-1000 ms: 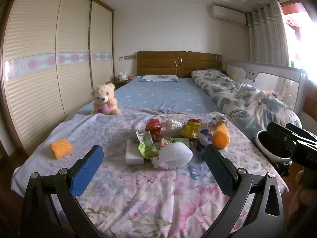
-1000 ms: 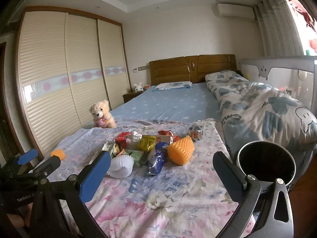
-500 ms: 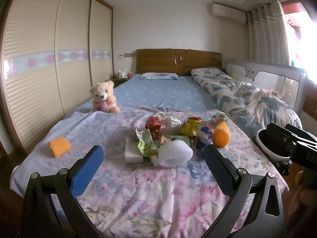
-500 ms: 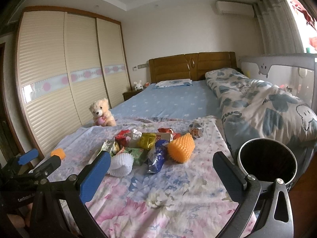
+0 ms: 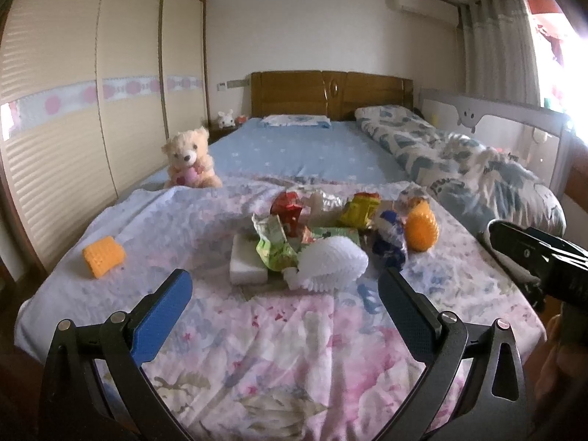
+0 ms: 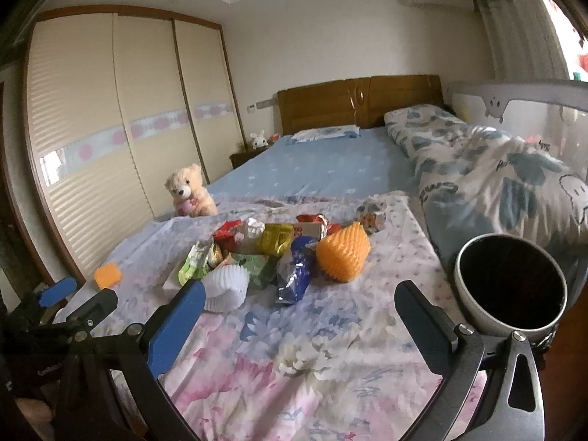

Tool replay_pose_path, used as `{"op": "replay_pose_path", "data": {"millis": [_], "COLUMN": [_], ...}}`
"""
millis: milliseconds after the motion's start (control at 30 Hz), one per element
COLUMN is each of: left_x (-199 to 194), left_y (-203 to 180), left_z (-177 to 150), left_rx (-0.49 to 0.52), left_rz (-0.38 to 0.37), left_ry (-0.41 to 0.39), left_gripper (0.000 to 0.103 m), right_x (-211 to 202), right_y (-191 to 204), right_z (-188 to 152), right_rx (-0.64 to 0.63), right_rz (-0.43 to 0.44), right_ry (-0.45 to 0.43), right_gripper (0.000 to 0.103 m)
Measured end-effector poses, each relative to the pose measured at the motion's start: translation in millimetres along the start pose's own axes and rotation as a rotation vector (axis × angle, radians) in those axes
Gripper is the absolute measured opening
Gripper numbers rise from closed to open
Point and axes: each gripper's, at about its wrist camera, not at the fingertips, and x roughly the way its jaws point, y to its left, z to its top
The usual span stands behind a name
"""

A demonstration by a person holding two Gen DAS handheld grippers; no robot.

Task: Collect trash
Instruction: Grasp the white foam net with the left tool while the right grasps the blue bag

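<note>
Both the left gripper [image 5: 281, 296] and right gripper [image 6: 299, 303] hang wide and empty. The trash pile [image 6: 264, 253] lies left of the bin [image 6: 511, 286]; approach low, pinching one wrapper at a time.

A bedroom in a home.

A bed [image 5: 301, 154] with wooden headboard [image 5: 330, 92], sliding wardrobe doors [image 5: 92, 110], a teddy bear [image 5: 189, 160] and a wall air conditioner [image 5: 422, 3] are seen.
</note>
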Motion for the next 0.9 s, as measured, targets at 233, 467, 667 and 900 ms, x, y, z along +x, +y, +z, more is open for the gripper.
{"op": "replay_pose_path", "data": {"millis": [233,467,667,900], "left_x": [32,74,98,123], "left_y": [4,3,-3,-12], "left_z": [-2,0,-2,-2], "left_rx": [0.008,0.014,0.049,0.085], "left_rz": [-0.018,-0.042,-0.051,-0.055], "left_ry": [0.073,0.155,0.195,0.239], "left_gripper": [0.096,0.082,0.081,0.077], "right_x": [36,82,115,146], "right_y": [-3,-15,-17,-16], "right_z": [-4,-9,-10,-12], "right_rx": [0.027,0.084,0.135,0.166], "right_rz": [0.027,0.048,0.076,0.102], "right_ry": [0.092,0.205,0.282,0.344], "right_gripper": [0.099,0.085,0.078,0.072]}}
